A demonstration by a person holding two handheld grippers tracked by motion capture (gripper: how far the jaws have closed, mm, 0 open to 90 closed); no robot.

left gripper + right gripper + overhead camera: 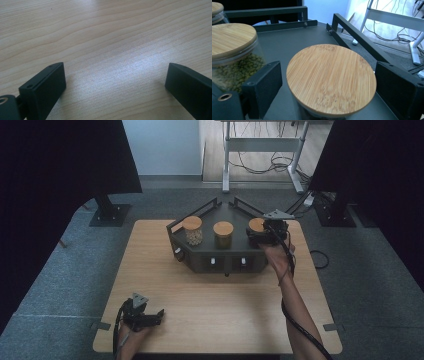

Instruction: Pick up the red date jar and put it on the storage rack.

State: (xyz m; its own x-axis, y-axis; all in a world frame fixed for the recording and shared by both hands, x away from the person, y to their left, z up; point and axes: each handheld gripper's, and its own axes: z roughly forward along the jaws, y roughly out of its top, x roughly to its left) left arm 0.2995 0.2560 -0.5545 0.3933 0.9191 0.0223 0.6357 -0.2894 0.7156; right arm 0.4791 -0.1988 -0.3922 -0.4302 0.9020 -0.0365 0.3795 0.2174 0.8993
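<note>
A black three-sided rack [200,261] at the back of the wooden table holds three glass jars with bamboo lids. The left jar [192,230] has pale contents; the middle jar [223,234] [234,50] holds green beans. My right gripper [269,233] [329,73] is open, its jaws on either side of the right jar's lid [256,224] [331,77], with narrow gaps on both sides. Near the table's front left corner, my left gripper [146,316] [115,75] is open over bare wood, with nothing between its jaws.
The rack has raised black rails [359,37] at its back and knobs [213,261] on its front face. Bare tabletop [220,305] lies between the rack and the front edge. Black stands [107,212] and a desk frame with cables [262,155] stand beyond on grey carpet.
</note>
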